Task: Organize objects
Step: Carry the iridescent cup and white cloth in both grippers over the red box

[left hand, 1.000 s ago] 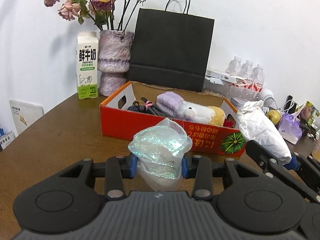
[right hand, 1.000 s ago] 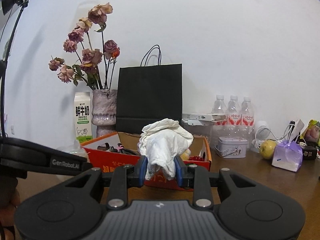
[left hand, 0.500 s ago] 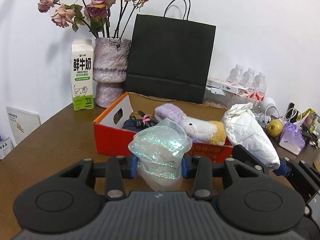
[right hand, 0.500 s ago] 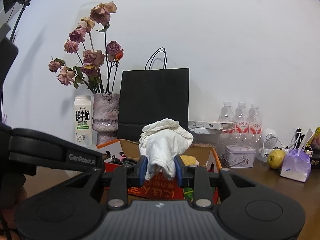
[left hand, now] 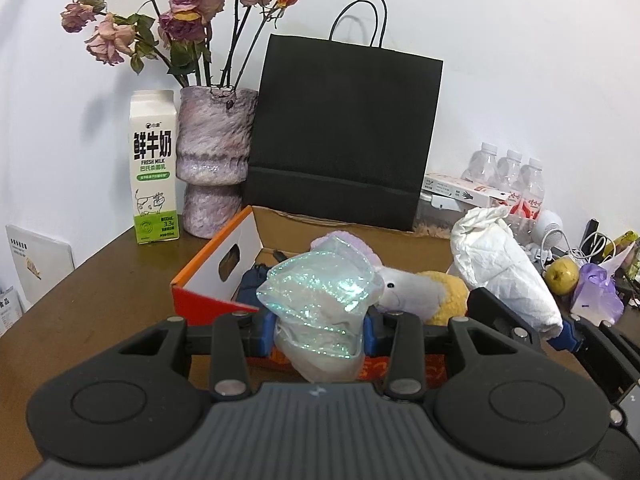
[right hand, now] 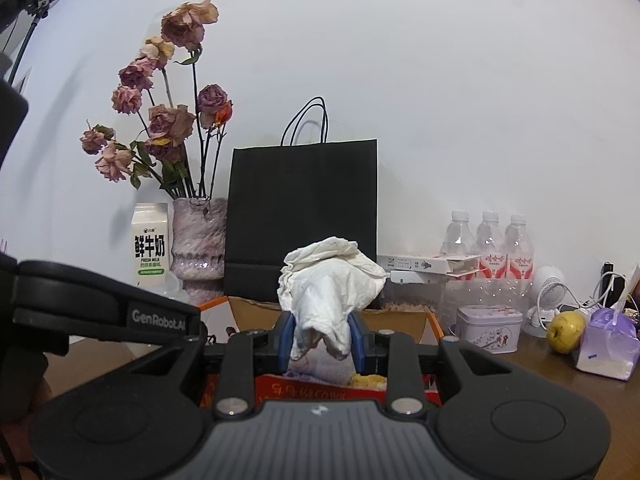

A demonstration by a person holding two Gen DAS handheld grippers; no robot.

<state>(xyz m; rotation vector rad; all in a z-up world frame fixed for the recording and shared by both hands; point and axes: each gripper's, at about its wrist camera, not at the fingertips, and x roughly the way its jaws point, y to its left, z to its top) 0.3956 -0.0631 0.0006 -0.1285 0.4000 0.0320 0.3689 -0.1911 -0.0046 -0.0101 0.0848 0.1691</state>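
My left gripper is shut on a crumpled iridescent plastic bag and holds it over the near edge of an orange cardboard box. The box holds a plush toy and dark items. My right gripper is shut on a crumpled white cloth, also above the box's near wall. In the left wrist view the white cloth and the right gripper show at the right.
A black paper bag, a purple vase of dried roses and a milk carton stand behind the box. Water bottles, a tin, a pear and a purple pouch lie at the right.
Both grippers have moved forward towards the box with their loads still held. The box now sits right under the fingers.
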